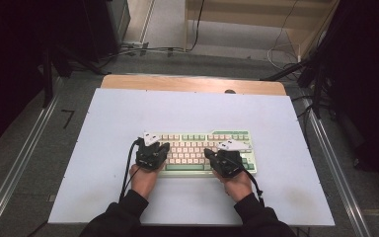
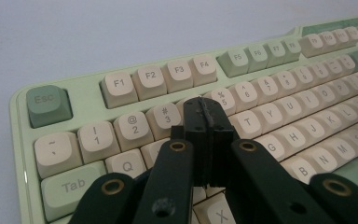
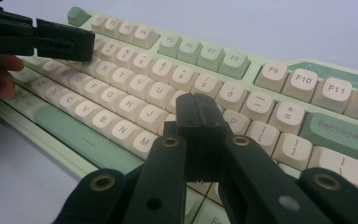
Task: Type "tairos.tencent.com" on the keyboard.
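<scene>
I have the green-and-cream keyboard (image 1: pixel 205 152) lying on the white table (image 1: pixel 103 148), near its front edge and just ahead of my hands. My left gripper (image 2: pixel 206 112) hangs over the keys by the number row near 4, its jaws pressed together with nothing between them. My right gripper (image 3: pixel 198 108) hangs over the keys near O and P, likewise closed and empty.
</scene>
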A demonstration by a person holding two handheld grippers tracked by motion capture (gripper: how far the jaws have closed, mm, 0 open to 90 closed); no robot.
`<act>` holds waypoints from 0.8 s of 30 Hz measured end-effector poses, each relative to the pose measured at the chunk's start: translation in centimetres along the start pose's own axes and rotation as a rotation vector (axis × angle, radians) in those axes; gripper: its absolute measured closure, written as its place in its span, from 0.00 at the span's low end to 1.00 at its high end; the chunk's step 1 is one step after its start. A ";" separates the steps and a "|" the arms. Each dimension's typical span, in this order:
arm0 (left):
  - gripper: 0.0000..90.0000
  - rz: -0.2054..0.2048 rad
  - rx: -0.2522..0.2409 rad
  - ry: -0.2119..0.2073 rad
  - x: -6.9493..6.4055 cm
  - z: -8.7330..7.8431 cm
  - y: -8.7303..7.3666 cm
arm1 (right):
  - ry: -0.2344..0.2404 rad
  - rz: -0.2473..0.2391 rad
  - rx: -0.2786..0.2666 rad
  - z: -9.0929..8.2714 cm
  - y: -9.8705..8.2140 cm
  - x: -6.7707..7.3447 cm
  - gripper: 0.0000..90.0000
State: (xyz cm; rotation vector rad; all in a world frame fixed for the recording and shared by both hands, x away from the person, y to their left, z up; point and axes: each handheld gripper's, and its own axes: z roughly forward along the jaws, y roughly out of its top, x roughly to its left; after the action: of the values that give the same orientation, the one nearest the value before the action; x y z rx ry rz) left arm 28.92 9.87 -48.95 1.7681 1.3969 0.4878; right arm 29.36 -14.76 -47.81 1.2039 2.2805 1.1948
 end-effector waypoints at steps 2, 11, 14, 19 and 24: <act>1.00 0.002 0.004 0.000 0.0 0.1 0.0 | -0.001 0.002 0.000 0.0 0.0 0.0 0.97; 1.00 0.009 0.009 0.002 -0.1 0.2 -0.1 | 0.000 -0.001 0.002 0.0 0.0 0.0 0.97; 1.00 0.005 -0.016 -0.002 -0.2 -0.2 0.0 | 0.004 0.000 0.001 0.0 0.0 0.1 0.97; 1.00 0.003 -0.017 -0.007 -0.2 -0.4 0.1 | 0.017 -0.005 0.004 0.2 0.1 0.4 0.97; 1.00 -0.002 -0.023 -0.008 -0.2 -0.6 0.1 | 0.036 -0.015 0.010 0.8 0.2 1.2 0.97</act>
State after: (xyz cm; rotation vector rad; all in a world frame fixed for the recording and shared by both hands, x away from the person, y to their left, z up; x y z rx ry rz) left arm 28.47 9.94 -48.44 1.7484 1.3818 0.4932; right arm 29.18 -13.37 -48.03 1.1753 2.3205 1.2109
